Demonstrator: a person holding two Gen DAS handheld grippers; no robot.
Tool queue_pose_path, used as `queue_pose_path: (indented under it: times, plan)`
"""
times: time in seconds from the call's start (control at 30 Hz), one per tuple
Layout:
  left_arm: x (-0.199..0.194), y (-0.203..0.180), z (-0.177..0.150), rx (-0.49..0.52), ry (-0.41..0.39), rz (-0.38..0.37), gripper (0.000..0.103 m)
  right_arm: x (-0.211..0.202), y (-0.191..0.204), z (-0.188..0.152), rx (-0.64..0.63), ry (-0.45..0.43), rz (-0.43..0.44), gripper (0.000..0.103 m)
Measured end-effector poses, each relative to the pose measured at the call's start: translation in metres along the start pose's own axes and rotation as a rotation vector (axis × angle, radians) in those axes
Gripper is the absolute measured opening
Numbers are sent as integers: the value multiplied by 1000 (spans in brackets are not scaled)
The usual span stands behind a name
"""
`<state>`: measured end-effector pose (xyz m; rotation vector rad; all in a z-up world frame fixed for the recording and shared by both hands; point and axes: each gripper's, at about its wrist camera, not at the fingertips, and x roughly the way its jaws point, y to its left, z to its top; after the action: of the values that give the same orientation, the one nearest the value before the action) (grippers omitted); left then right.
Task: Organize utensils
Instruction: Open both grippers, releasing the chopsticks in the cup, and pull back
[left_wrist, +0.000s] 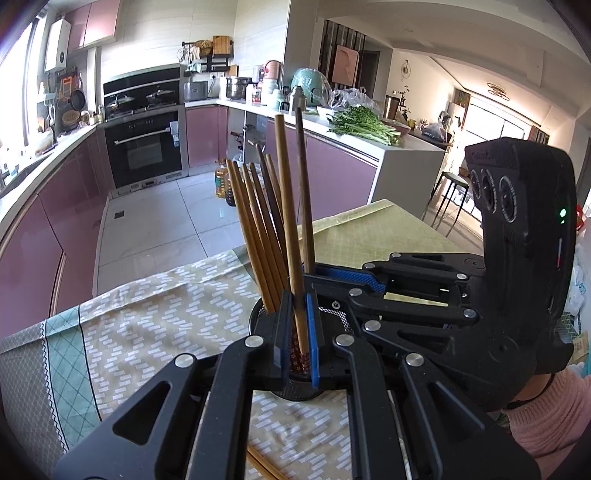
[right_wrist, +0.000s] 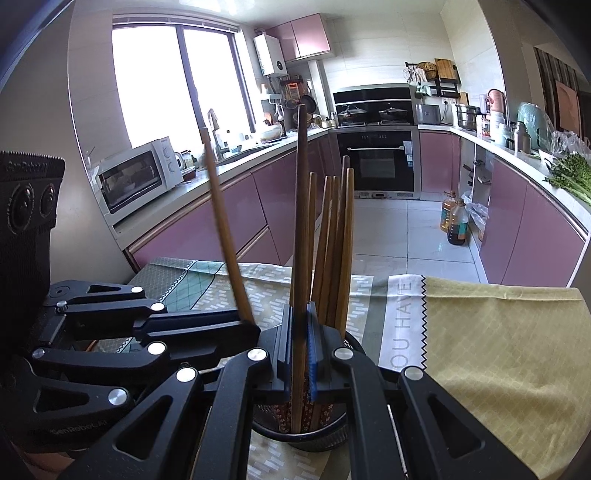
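Left gripper (left_wrist: 295, 332) and right gripper (right_wrist: 300, 350) each pinch one chopstick above the holder (right_wrist: 317, 435); crowded sticks could deflect either tip outside.

Through the left wrist camera I saw my left gripper (left_wrist: 297, 332) clamped on one chopstick (left_wrist: 290, 225), its lower end down inside the black holder (left_wrist: 295, 391). A fan of other chopsticks (left_wrist: 255, 229) leaned left in that holder, which stood on the patterned cloth (left_wrist: 147, 332). My right gripper (left_wrist: 317, 271) reached in from the right, closed on a darker chopstick (left_wrist: 304, 184).
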<state>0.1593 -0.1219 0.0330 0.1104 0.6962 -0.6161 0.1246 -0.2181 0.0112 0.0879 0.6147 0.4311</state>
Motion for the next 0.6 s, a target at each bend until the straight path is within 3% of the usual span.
queue_pose_path:
  times: [0.33,0.47,0.6]
  plan:
    - [11,9,-13,-26,17,-3,15,-6,-11,-4,49,-9,-15,8]
    - [3,15,-22,-47,-5,-6,26,-15,-10,-8,43,-17,-3,9]
    - [-12,22,-37,-61,-33,16,31,-29,-2,-16,15,-27,28,13]
